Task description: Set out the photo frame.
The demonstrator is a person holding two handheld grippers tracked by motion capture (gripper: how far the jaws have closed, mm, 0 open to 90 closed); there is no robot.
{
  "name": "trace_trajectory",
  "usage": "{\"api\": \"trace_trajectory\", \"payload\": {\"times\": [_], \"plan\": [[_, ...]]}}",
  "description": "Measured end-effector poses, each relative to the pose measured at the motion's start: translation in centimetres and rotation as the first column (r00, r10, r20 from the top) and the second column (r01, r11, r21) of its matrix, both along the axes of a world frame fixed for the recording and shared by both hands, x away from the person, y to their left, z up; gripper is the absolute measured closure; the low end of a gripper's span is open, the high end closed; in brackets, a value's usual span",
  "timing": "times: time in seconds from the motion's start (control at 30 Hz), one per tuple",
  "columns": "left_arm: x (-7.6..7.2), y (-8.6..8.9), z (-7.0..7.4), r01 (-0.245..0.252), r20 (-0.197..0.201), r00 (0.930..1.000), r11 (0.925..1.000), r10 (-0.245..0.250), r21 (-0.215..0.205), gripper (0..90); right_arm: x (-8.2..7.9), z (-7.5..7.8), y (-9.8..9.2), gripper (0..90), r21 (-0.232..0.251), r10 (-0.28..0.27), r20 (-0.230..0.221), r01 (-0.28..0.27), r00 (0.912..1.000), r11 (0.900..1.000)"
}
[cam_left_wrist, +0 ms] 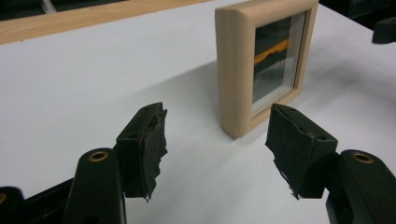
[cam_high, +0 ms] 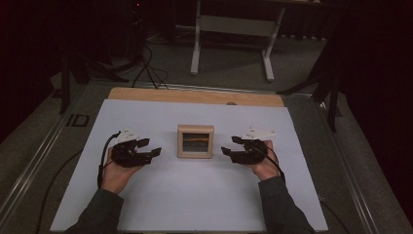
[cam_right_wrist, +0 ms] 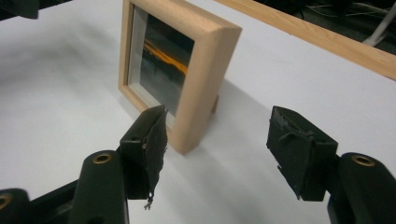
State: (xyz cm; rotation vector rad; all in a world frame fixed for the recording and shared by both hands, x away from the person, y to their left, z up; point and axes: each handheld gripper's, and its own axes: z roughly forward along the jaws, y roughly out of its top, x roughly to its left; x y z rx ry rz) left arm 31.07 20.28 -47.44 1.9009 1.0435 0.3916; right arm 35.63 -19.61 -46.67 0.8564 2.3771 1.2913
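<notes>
High view, upright pale wooden frame (cam_high: 195,141), dark picture with orange streak, both tools spread.

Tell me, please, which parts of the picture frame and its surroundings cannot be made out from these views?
- Wooden frame: its back is turned away in the high view; the right gripper view shows just a sliver of a rear prop.
- Its picture, dark with an orange streak: too small and dim to identify.
- Dark bump on the table's far edge: too small to name.
</notes>
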Motion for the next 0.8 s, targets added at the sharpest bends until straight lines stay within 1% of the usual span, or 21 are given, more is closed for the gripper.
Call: {"api": "trace_trajectory", "payload": {"times": [0.23, 0.3, 0.43, 0.6, 0.7, 0.8], "plan": [[-1.5, 1.3, -0.5, -0.011, 0.011, 0.9999, 0.9999, 0.011, -0.001, 37.2, -1.2, -0.3, -1.6, 37.0, -0.007, -0.016, 0.009, 0.016, 0.9998, 1.0], [-2.0, 1.5, -0.7, -0.006, 0.018, 0.9998, 0.9999, 0.006, 0.01, 37.2, -1.6, -0.5, -2.2, 37.0, -0.006, -0.022, 0.014, 0.022, 0.9997, 1.0], [-2.8, 2.0, -1.1, -0.005, 0.024, 0.9997, 0.9999, 0.005, 0.014, 36.9, -2.4, -1.0, -3.4, 37.0, 0.002, -0.045, 0.024, 0.045, 0.9987, 0.999], [-3.4, 2.5, -1.5, -0.019, 0.025, 0.9995, 0.9998, 0.018, 0.01, 36.9, -3.1, -1.7, -5.1, 37.0, 0.023, -0.08, 0.03, 0.079, 0.9964, 0.997], [-3.7, 2.4, -1.9, -0.022, 0.024, 0.9995, 0.9997, 0.022, 0.012, 36.9, -3.4, -2.3, -5.9, 37.0, 0.031, -0.101, 0.021, 0.101, 0.9946, 0.994], [-3.7, 2.4, -2.3, -0.029, 0.017, 0.9995, 0.9989, 0.028, 0.037, 36.5, -3.7, -2.8, -6.5, 37.0, 0.031, -0.116, 0.015, 0.116, 0.9931, 0.993]]}}
